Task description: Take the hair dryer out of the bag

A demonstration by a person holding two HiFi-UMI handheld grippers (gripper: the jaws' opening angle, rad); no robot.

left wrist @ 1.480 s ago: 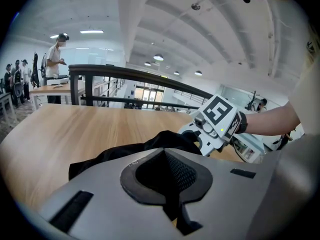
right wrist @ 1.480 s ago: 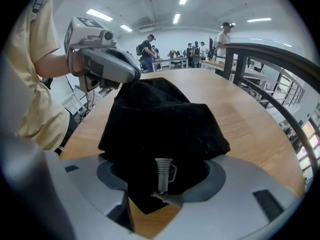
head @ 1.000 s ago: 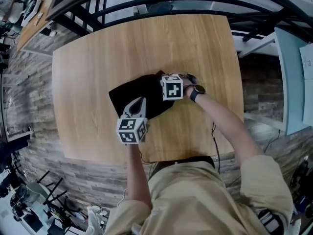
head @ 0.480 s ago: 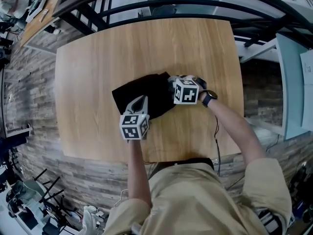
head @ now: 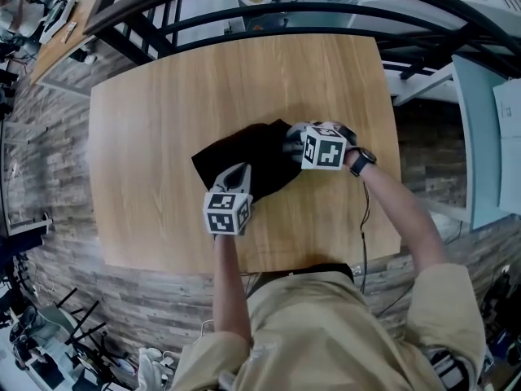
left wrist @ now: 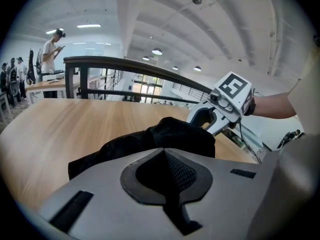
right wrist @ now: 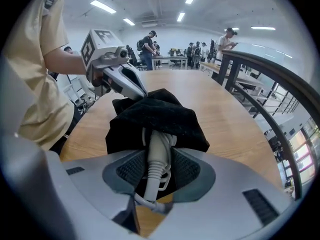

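- Since a second ago the right gripper [right wrist: 159,170] has drawn off toward the table's right side, pulling the black bag [head: 244,157] out that way; the left gripper [left wrist: 167,176] has kept its place
- right jaws are closing, their pads pressed on the white ribbed cord end of the hair dryer [right wrist: 155,149]; that end pokes from the bag's mouth, the rest is hidden inside
- left jaws are closed, pinching the bag's near edge
- bag lies bunched near the middle of the wooden table [head: 163,96], between the two grippers
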